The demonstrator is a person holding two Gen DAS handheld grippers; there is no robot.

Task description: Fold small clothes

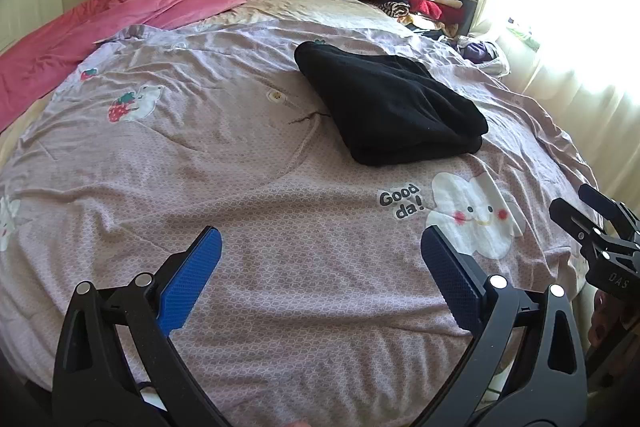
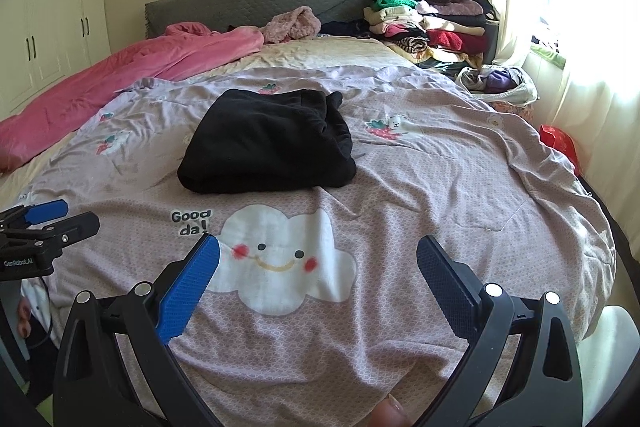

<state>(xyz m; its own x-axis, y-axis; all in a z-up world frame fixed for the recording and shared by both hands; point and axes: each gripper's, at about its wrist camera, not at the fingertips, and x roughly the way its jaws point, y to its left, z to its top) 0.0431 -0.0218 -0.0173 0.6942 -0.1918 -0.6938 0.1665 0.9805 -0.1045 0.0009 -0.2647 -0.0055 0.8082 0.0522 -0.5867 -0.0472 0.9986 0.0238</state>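
Black folded garment point(image 1: 390, 109) is laid on the lilac bedspread point(image 1: 256, 211), beyond a cloud print point(image 2: 280, 261). Left gripper point(image 1: 320, 281) and right gripper point(image 2: 318, 277) are held wide apart above the bedspread, nothing gripped.
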